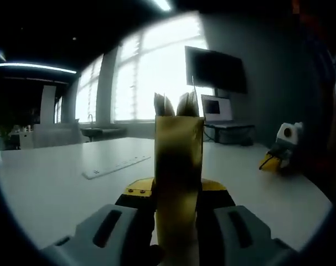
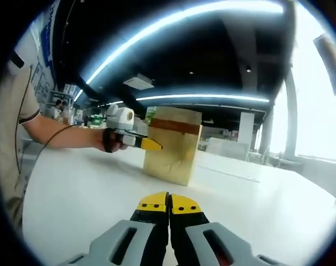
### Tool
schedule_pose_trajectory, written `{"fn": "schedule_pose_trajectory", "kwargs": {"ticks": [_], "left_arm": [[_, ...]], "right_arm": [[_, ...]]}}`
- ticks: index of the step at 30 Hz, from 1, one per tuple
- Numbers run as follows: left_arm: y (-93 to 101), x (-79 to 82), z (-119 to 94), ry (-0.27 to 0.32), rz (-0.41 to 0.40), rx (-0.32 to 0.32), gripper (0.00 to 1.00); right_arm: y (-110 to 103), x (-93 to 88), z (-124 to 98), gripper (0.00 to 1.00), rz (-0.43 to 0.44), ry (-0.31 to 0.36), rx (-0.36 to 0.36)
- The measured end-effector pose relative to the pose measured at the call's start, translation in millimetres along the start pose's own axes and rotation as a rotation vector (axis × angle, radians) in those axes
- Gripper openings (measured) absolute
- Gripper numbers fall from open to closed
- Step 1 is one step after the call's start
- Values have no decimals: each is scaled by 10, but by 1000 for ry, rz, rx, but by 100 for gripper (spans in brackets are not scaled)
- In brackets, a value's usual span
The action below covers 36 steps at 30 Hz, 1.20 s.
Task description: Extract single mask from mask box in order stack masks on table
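**Left tongs clamped on box; right tongs closed, clear of it**

Left gripper view: the left tongs (image 1: 177, 202) are clamped on the box (image 1: 179, 166), which stands upright on the white table (image 1: 57, 183). The box rises directly between the jaws. White masks (image 1: 176, 105) stick out of its open top. A ruler (image 1: 117, 166) lies flat on the table to the far left of the box. The right tongs (image 1: 269, 162) sit far right, well apart from the box.

Right gripper view: the right tongs (image 2: 169, 204) are pressed together, holding nothing, low over the table (image 2: 73, 205). The box (image 2: 172, 145) stands upright beyond them, a brown band across its upper part. The left tongs (image 2: 151, 145) grip its left side, held by a person's hand (image 2: 113, 141). Contact between the box base and the table is not fully clear.
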<state>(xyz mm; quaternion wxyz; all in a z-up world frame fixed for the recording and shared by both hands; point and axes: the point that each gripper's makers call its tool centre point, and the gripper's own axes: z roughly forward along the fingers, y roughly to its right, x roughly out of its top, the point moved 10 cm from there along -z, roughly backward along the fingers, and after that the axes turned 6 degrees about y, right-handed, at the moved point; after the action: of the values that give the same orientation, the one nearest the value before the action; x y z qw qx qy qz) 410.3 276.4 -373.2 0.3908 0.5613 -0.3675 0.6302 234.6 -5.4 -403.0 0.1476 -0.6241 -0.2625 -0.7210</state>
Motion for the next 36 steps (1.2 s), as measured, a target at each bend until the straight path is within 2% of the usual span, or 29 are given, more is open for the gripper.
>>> {"fn": "schedule_pose_trajectory", "kwargs": {"ticks": [3, 5, 8, 16, 18, 27, 33, 36], "left_arm": [[64, 9, -58, -6, 0, 5, 19], [102, 16, -95, -11, 1, 15, 19], [156, 24, -142, -14, 6, 21, 19], [454, 55, -306, -26, -8, 47, 19], [412, 54, -344, -30, -9, 51, 19], [667, 70, -539, -56, 7, 105, 18], [784, 73, -638, -42, 10, 137, 18], [849, 75, -698, -37, 11, 149, 18]], "right_arm": [[7, 6, -3, 0, 6, 6, -8], [-8, 9, -7, 0, -48, -12, -5], [-42, 4, 5, 0, -58, -18, 13], [-34, -4, 12, 0, -44, -23, 7], [-36, 6, 6, 0, -37, -13, 6], [-30, -14, 7, 0, -29, -16, 16], [-44, -41, 14, 0, -24, -34, 31], [-24, -36, 17, 0, -20, -22, 37]]}}
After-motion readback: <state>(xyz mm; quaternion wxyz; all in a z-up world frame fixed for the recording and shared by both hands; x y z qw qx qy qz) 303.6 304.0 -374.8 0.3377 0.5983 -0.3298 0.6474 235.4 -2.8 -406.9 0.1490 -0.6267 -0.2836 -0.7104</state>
